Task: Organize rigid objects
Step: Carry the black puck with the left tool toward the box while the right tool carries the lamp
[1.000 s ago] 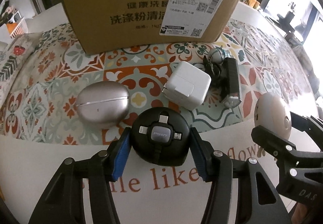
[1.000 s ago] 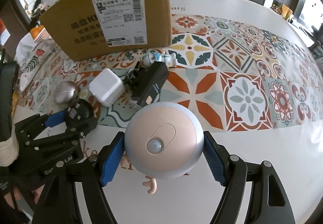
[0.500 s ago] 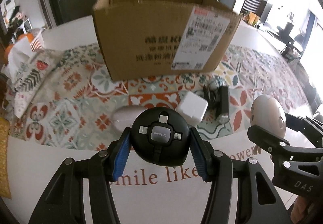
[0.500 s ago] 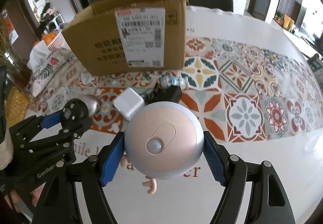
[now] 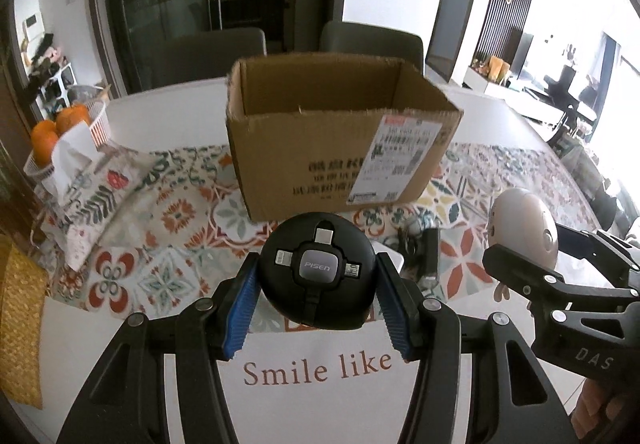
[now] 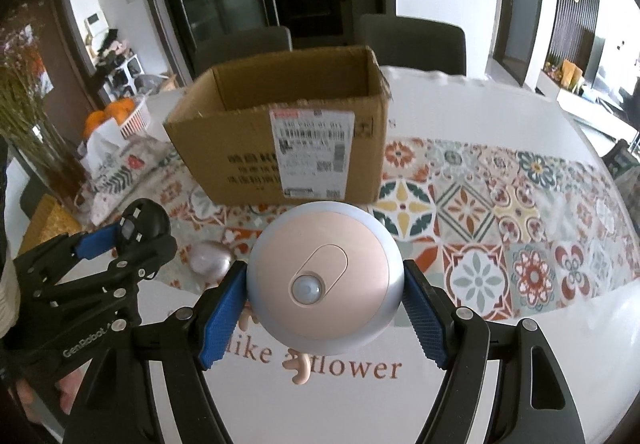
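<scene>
1. Your table [image 5: 168, 111] is white, with "Smile like" printed along the near edge in the left wrist view and "flower" legible in the right wrist view.
2. A patterned tile-print runner [image 6: 520, 211] crosses the table under the box and the loose items.
3. The open cardboard box [image 5: 320, 163] stands upright on the runner, straight ahead of both your grippers, its shipping label [image 6: 312, 151] facing you. From the left wrist view you look down past its near rim at the inside of the far wall; the floor of the box is hidden.
4. Your right gripper [image 6: 324, 308] is clamped on the pink round sensor light [image 6: 322, 276], blue pads pressed on both its sides, held up above the table in front of the box.
5. Your left gripper [image 5: 318, 298] is closed around the black PISEN cable reel [image 5: 318, 272], pads on its left and right edges, also lifted clear of the table and short of the box.
6. A silver oval case [image 6: 210, 258] lies on the runner between your two grippers.
7. A black rectangular device [image 5: 430, 256] lies on the runner right of the reel, beside a dark tangle I cannot identify.
8. A white basket with oranges [image 5: 60, 123] sits at the far left of the table.
</scene>
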{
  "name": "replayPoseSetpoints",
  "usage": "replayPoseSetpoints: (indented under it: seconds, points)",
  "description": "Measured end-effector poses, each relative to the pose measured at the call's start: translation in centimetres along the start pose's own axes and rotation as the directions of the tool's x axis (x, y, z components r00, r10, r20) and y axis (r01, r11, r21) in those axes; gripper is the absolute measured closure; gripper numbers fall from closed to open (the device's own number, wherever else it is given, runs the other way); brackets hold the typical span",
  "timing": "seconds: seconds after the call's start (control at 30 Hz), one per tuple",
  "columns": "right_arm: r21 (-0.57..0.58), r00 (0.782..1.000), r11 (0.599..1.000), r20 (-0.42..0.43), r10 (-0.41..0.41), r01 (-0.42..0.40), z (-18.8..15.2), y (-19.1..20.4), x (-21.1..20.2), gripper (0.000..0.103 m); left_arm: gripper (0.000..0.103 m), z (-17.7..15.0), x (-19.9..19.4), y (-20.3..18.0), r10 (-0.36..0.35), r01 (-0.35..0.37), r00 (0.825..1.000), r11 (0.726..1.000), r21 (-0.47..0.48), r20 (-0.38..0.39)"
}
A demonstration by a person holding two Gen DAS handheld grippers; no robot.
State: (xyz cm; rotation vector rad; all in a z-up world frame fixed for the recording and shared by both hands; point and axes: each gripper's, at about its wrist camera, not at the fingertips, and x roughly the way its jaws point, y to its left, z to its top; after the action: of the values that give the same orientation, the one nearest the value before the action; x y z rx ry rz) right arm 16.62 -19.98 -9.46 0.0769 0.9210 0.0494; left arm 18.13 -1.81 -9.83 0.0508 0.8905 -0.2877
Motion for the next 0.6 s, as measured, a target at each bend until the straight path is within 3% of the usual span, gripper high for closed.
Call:
replayPoseSetpoints:
  seconds: [0.6]
  points:
    - [-0.029,0.992,1.0,0.128,0.016,-0.013,3.8,1.2,-3.1,0.028,0.048,4.3,-3.5,0.4,-0.005,0.003,0.993,1.0,0.018,0.122]
